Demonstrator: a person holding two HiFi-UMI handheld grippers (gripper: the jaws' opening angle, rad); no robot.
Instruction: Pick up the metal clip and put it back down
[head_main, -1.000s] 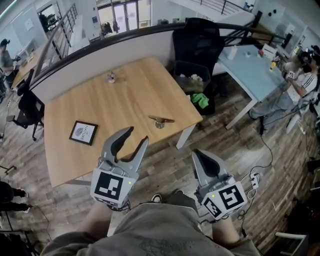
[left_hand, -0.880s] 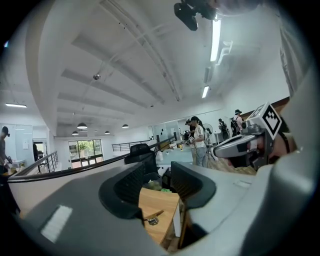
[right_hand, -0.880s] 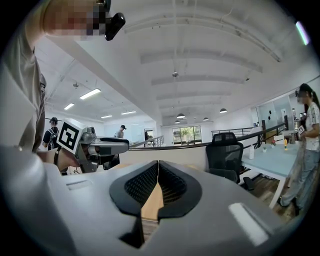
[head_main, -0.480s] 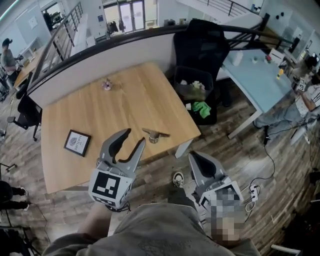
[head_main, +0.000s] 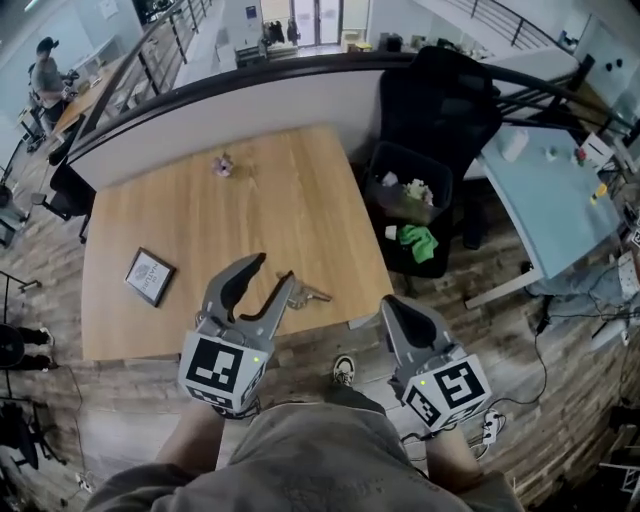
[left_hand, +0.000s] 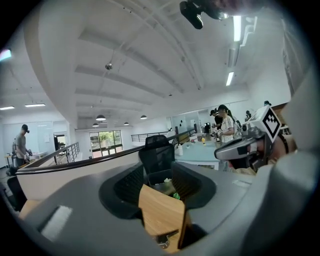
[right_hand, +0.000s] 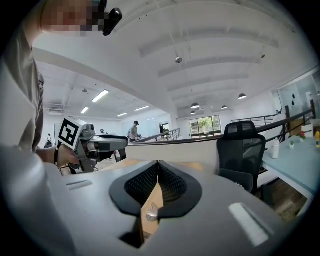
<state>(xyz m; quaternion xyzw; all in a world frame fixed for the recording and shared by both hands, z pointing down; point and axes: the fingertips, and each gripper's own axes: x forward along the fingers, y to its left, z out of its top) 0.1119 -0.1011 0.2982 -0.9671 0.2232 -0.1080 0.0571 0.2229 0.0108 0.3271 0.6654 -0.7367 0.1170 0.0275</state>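
**Closing on the clip: left gripper now reaching over the table's near edge**

Table (head_main: 200, 220) is sliding down the head view toward the grippers compared with a second ago. Metal clip (head_main: 305, 292) is now sitting just at 3 o'clock of the left gripper (head_main: 273, 270)'s right jaw tip. Earlier it was lying well clear at 1 o'clock. Right gripper (head_main: 393, 305) is still hanging off the table over the floor, at 4 o'clock of the clip. Jaw spread is looking unchanged on both.

Left gripper: jaws are standing roughly half apart and gripping nothing. Its own view is showing the table corner between them, with the clip lying lower down and no pad touching it. Right gripper: jaws are pressing together, empty.

Clip is lying flat on the wood near the table's 5 o'clock corner, close to the near edge.

Room to move:
- Bare wood is running from the clip out through 9 to 12 o'clock.
- Picture frame (head_main: 150, 276) is sitting at 9 o'clock, well apart.
- Small pink object (head_main: 222, 164) is sitting at 11 o'clock, near the far edge.
- Black bin (head_main: 400, 262) is standing just off the right edge at 2 o'clock, with a black chair (head_main: 440, 100) beyond it.
- Curved low wall (head_main: 250, 100) is running along the far side at 12 o'clock.
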